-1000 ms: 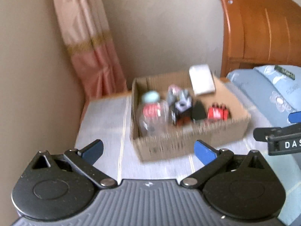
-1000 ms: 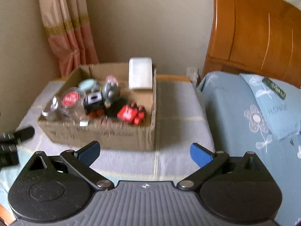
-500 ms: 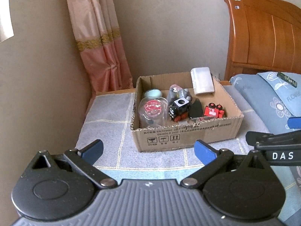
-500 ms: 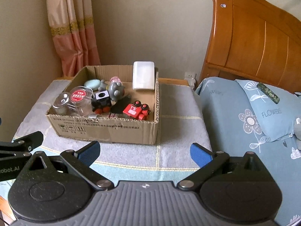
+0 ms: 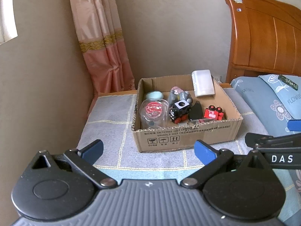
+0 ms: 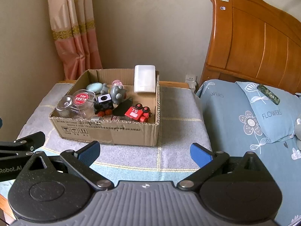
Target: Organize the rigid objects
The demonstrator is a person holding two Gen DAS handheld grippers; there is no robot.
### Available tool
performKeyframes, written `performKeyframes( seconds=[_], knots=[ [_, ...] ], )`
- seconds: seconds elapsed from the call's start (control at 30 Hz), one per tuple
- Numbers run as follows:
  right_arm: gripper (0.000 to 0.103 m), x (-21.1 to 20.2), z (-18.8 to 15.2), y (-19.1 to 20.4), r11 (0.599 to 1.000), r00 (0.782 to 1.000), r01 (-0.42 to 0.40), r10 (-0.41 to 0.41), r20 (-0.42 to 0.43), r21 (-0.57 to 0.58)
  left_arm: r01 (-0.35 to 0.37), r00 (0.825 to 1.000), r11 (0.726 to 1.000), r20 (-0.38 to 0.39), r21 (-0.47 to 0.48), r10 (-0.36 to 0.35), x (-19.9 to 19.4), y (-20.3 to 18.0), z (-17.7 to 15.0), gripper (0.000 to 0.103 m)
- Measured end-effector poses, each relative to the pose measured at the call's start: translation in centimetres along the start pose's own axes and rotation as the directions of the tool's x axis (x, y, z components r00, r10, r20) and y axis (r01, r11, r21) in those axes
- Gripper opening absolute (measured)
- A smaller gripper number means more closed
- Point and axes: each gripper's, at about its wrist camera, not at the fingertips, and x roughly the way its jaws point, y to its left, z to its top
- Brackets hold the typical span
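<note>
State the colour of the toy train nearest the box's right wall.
Red, with black wheels; the toy train shows best in the right wrist view.

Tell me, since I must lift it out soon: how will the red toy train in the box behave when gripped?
The red toy train looks rigid and small, so probably light and stiff. Its round wheels suggest it may roll if nudged. It lies close to the black train in the cardboard box, so it might bump that.
</note>
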Motion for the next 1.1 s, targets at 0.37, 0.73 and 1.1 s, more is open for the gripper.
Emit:
performKeyframes(
  seconds=[0.37,0.73,1.1],
  knots=[
    [0.103,0.14,-0.04,-0.16,1.000,1.000,-0.001,0.001,0.000,0.001,-0.005,1.000,1.000,-0.004,-0.012,0.005,0.12,-0.14,0.03,0.102],
    [0.103,0.29,0.02,-0.48,1.000,1.000,-0.001,0.001,0.000,0.004,-0.006,1.000,1.000,-0.007,-0.012,0.006,0.15,-0.17,0.16,0.102],
    [0.103,0.30,0.10,-0.56,1.000,1.000,0.002,-0.002,0.002,0.003,-0.008,1.000,1.000,-0.008,-0.010,0.008,0.23,-0.29,0.18,0.102]
  ],
)
